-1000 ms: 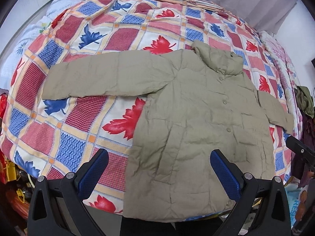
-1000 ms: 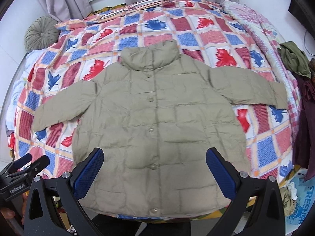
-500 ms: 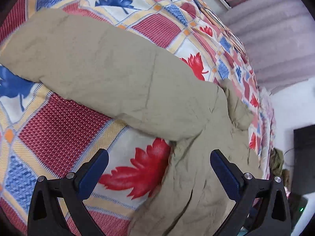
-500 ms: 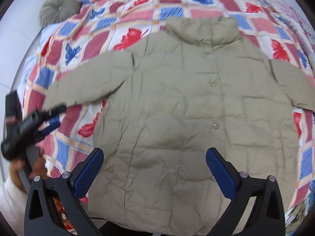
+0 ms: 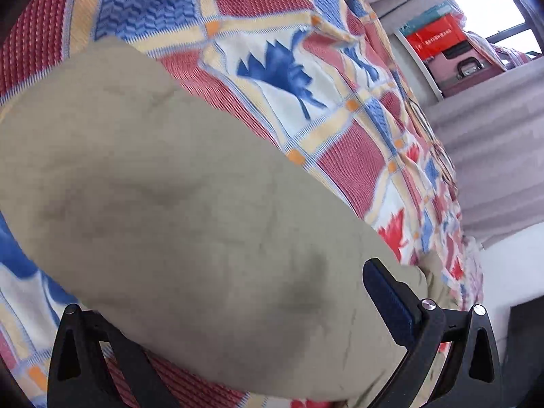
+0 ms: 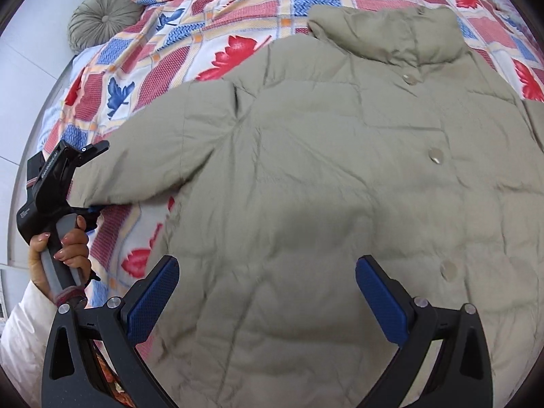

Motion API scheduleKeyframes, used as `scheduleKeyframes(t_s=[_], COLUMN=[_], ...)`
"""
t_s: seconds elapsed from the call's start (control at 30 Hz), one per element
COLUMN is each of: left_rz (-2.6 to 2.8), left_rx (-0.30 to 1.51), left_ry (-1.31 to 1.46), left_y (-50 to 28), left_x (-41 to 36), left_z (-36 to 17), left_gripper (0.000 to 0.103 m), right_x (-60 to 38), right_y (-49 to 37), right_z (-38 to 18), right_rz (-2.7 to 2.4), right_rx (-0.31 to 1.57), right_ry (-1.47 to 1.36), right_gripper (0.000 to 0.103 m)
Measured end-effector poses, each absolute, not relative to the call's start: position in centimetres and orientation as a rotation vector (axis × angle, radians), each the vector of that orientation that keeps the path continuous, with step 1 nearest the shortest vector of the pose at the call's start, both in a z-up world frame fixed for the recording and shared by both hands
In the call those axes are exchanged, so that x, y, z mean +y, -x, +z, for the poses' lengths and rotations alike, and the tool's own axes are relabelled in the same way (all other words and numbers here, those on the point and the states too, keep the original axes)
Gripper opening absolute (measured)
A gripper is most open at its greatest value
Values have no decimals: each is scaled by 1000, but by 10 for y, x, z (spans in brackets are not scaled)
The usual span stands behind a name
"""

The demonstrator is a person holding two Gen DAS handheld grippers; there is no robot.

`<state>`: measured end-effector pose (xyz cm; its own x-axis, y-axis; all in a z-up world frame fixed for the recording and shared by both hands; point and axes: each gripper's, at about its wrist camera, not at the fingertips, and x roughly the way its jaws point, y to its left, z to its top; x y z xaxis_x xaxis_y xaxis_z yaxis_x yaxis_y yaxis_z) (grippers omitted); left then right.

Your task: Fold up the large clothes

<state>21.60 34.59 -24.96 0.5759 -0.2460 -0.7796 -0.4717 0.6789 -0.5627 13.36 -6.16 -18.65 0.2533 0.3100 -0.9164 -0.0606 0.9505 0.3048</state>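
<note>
A large khaki padded jacket [image 6: 323, 170] lies flat, buttoned, on the patterned bedspread [image 6: 170, 57]. Its left sleeve [image 5: 176, 210] fills the left wrist view. My left gripper [image 5: 231, 309] is open, its jaws straddling the sleeve end; the left finger's pad is hidden under the fabric. The same gripper shows in the right wrist view [image 6: 85, 183] at the cuff, held by a hand. My right gripper [image 6: 268, 302] is open and empty, hovering above the jacket's lower front.
A round grey-green cushion [image 6: 102, 20] lies at the head of the bed. Grey curtains [image 5: 493, 156] and a windowsill with a red box [image 5: 438, 39] are beyond the bed. The bed's left edge meets a white wall [image 6: 23, 68].
My left gripper moved down and in to the sleeve's end, now straddling the cuff. My right gripper moved closer and lower over the jacket's front.
</note>
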Motion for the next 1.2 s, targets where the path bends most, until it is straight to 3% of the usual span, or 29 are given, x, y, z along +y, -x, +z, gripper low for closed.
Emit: scheduleKeyframes(t_s=[0.07, 0.1, 0.13, 0.17, 0.2, 0.23, 0.27, 0.3, 0.33, 0.37, 0.4, 0.63, 0.83, 1.03, 1.2], left_rz=[226, 250, 268, 271, 232, 199, 198, 206, 204, 193, 177, -46, -278, -463, -531], left_rx=[989, 995, 1012, 1039, 1038, 1029, 1028, 1017, 1000, 977, 953, 814, 785, 818, 923], left_ry=[820, 814, 806, 801, 823, 848, 836, 793, 749, 713, 679, 477, 375, 227, 96], left_y=[-226, -229, -232, -235, -232, -229, -227, -226, -224, -221, -218, -217, -229, -237, -238], left_x=[363, 368, 371, 374, 379, 381, 381, 381, 376, 373, 368, 298, 186, 47, -59], left_z=[-256, -260, -264, -268, -271, -270, -264, -254, -242, -229, -214, -113, -71, -67, -115], left_gripper=[101, 90, 65, 52, 25, 11, 10, 10, 10, 10, 10, 10, 10, 10, 10], right_x=[-53, -48, -42, -38, -33, -28, -23, -18, -15, -9, -4, 17, 22, -22, -123], right_y=[-149, -157, -166, -173, -182, -188, -195, -201, -205, -211, -217, -228, -223, -204, -159], right_z=[-187, -187, -188, -189, -191, -193, -195, -197, -198, -202, -208, -246, -274, -254, -231], right_rz=[273, 281, 291, 301, 305, 302, 297, 298, 299, 298, 297, 397, 410, 480, 390], right_rx=[1275, 1267, 1261, 1255, 1251, 1251, 1248, 1240, 1237, 1249, 1268, 1290, 1336, 1354, 1285], right_ry=[-235, -239, -249, -262, -276, -283, -291, -300, -302, -296, -301, -446, -508, -633, -672], right_gripper=[103, 103, 103, 103, 103, 102, 100, 86, 48, 29, 17, 15, 15, 15, 15])
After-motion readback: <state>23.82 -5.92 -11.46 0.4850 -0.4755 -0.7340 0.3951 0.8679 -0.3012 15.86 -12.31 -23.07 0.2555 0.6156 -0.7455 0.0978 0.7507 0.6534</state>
